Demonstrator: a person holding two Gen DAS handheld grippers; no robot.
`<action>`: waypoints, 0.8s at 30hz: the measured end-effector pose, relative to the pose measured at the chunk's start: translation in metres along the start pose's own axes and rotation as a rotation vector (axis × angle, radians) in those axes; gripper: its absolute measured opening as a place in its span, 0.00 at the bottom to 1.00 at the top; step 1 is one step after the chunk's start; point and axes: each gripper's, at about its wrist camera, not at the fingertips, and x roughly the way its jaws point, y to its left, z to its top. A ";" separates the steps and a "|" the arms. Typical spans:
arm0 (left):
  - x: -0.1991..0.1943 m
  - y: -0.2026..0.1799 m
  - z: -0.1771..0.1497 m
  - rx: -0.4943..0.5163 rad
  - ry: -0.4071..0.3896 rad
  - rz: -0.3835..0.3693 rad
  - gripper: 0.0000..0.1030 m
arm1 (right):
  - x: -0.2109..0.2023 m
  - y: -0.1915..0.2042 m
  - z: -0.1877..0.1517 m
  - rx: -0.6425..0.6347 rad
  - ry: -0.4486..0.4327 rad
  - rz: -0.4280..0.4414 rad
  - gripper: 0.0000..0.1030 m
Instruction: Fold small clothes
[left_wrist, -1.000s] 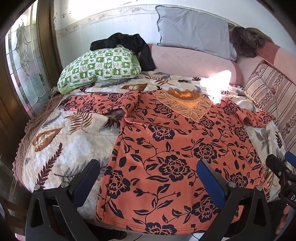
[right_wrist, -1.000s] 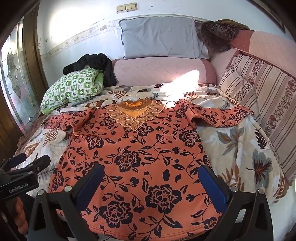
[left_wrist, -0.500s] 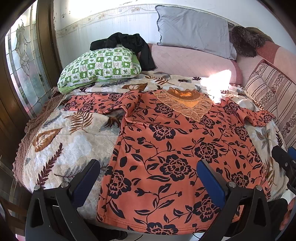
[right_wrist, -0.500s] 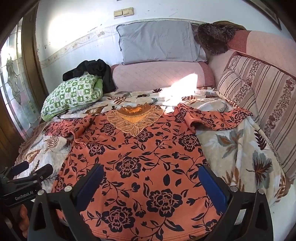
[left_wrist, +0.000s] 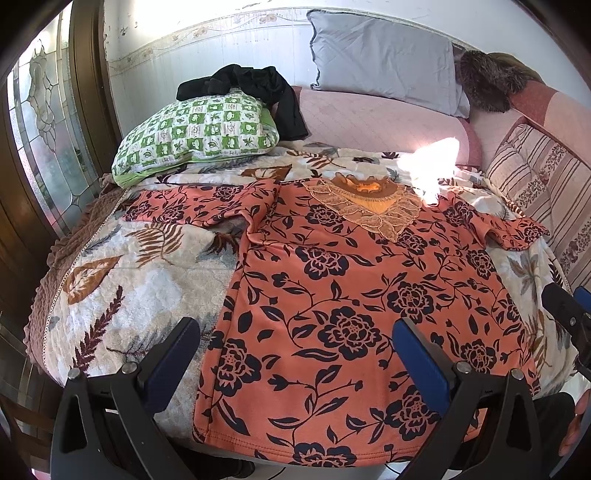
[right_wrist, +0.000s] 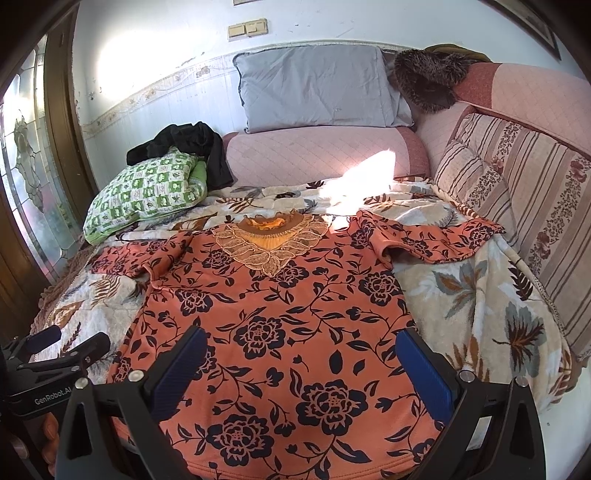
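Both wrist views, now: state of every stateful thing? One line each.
Orange floral short-sleeved top: unfolded, spread flat front-up on the bed, both sleeves out, hem nearest the cameras.
Left gripper: open, holds nothing, above the hem.
Right gripper: open, holds nothing, above the hem.
Black garment: crumpled, draped over the green checked pillow.
Grey pillow: propped upright against the wall.

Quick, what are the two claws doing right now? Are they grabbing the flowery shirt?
Left claw: open, holding nothing, hovering over the orange floral shirt.
Right claw: open, holding nothing, also above the shirt.
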 end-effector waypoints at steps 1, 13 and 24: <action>0.000 0.000 0.000 0.001 -0.001 0.001 1.00 | 0.000 0.001 0.000 0.000 -0.001 0.000 1.00; 0.000 0.002 0.001 -0.004 0.001 0.001 1.00 | 0.000 0.000 0.004 0.002 -0.008 -0.005 1.00; 0.000 0.003 0.003 -0.005 -0.005 -0.001 1.00 | -0.001 0.001 0.005 0.001 -0.016 -0.002 1.00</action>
